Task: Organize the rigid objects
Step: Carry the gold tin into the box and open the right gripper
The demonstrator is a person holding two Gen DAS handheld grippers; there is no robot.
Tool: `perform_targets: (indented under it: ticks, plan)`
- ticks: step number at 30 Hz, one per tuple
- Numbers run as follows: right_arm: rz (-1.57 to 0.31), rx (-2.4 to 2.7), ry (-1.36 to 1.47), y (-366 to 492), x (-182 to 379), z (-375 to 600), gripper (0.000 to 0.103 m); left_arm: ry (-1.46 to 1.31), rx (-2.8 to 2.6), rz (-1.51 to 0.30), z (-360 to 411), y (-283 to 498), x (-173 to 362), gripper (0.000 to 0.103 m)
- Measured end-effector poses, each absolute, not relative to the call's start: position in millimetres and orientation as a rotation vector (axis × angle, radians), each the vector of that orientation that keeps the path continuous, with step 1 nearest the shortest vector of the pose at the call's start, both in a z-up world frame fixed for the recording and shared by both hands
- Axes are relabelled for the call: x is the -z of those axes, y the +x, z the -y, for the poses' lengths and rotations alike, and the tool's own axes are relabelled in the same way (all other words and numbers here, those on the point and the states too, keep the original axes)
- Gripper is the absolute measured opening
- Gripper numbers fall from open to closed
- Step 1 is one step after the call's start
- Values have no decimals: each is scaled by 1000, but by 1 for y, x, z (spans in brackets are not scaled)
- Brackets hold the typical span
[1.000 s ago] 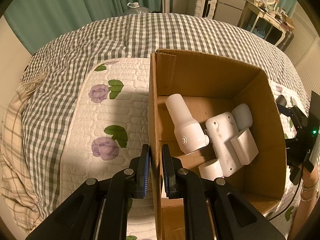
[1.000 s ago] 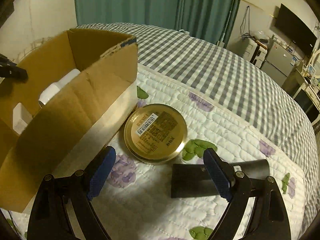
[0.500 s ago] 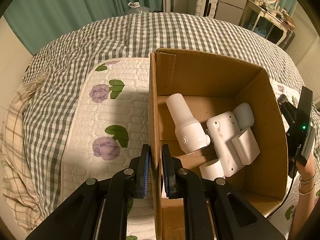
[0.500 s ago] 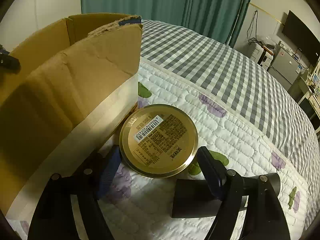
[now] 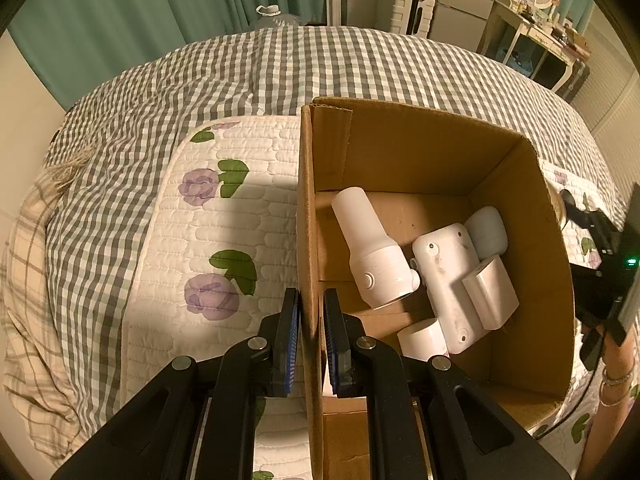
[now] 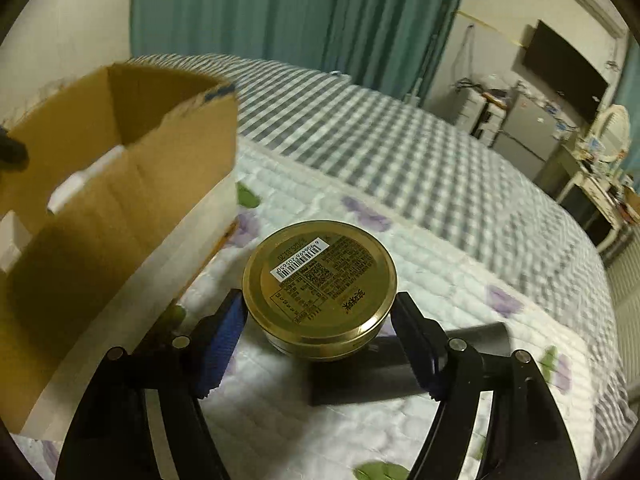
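Your left hand-held gripper [image 5: 308, 336] is clenched on the near left wall of the cardboard box [image 5: 516, 216], one blue pad outside the wall and one inside. The box stands open on the bed [image 5: 280, 64], on a white quilted cover printed with purple flowers and green leaves [image 5: 216, 240], which lies over a grey-and-white checked blanket. Inside the box lie several white plastic pieces: a tapered white tube [image 5: 370, 248] against the left side, a flat white bracket with screws [image 5: 448, 280] beside it, a white block [image 5: 490, 298] lying on the bracket, a rounded white piece [image 5: 486, 230] toward the far right corner, and a short white cylinder [image 5: 422, 338] nearest you.

Your right hand-held gripper [image 6: 318, 320] brackets the round gold tin [image 6: 320, 276], which sits lifted slightly off the quilt with a barcode label and printed text on its upper face. Its jaws have just been closing, and the tin stands between them; the left blue pad [image 6: 224, 332] meets the tin's rim, the right finger lies against the other side. The tin is just beside the outer right wall of the box [image 6: 120, 216]. A dark, flat object with a cylindrical end [image 6: 384, 368] lies on the quilt behind the tin. The right-wrist view is blurred.
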State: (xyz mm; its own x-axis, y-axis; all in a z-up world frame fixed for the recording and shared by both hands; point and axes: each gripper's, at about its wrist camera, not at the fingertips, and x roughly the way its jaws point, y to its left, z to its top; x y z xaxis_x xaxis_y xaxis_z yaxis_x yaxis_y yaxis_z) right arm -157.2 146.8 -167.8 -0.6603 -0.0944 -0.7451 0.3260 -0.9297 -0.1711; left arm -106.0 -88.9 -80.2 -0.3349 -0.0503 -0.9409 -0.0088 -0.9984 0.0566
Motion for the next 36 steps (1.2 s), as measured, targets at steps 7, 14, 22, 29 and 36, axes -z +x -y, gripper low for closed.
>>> perform_targets:
  ticks: [7, 14, 22, 29, 36]
  plan:
    - [-384, 2727, 1006, -139, 101, -146, 73, 1797, 2546, 75, 89, -106, 79, 11]
    - [-355, 2704, 821, -111, 41, -110, 73, 1795, 2545, 79, 89, -106, 79, 11]
    - [-410, 2618, 794, -97, 37, -67, 73, 1795, 2547, 79, 89, -105, 79, 11]
    - [-414, 2566, 864, -110, 61, -42, 47, 1795, 2553, 72, 90, -105, 79, 11]
    - [-428, 2543, 935, -126, 90, -35, 11, 1795, 2561, 88, 89, -105, 80, 11]
